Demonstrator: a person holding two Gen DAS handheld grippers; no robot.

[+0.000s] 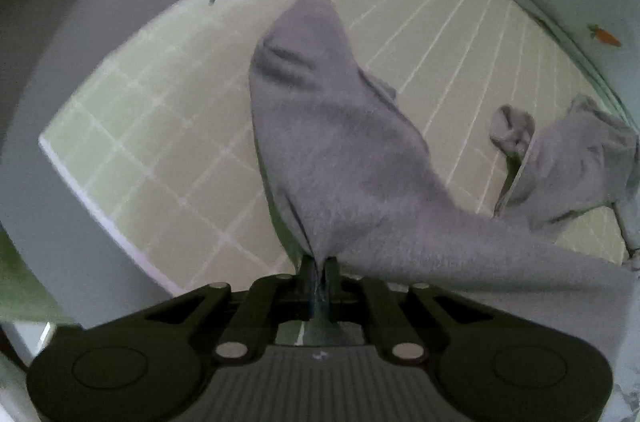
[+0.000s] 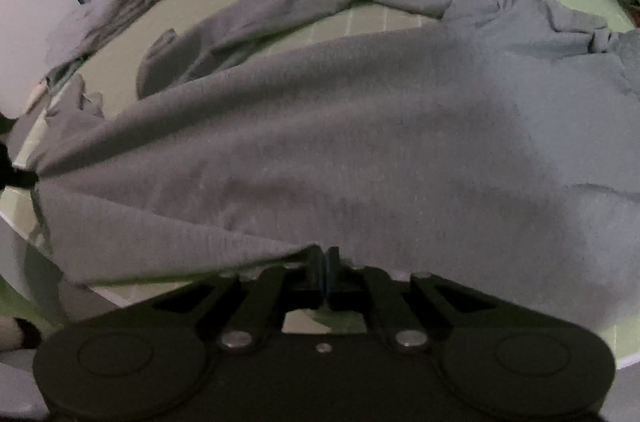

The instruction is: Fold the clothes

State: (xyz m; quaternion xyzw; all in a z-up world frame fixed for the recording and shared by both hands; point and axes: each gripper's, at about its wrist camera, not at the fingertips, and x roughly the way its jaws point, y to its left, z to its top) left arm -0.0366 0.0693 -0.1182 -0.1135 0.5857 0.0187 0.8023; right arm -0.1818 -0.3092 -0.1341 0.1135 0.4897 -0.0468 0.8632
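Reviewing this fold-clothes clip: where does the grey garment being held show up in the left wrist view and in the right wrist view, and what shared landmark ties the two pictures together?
Left wrist view: the grey garment rises up the centre from the left hand-held gripper, trailing off to the lower right.
Right wrist view: the same garment spreads across most of the picture, its near edge pinched in the right hand-held gripper.
Shared landmark: the green gridded mat beneath it.
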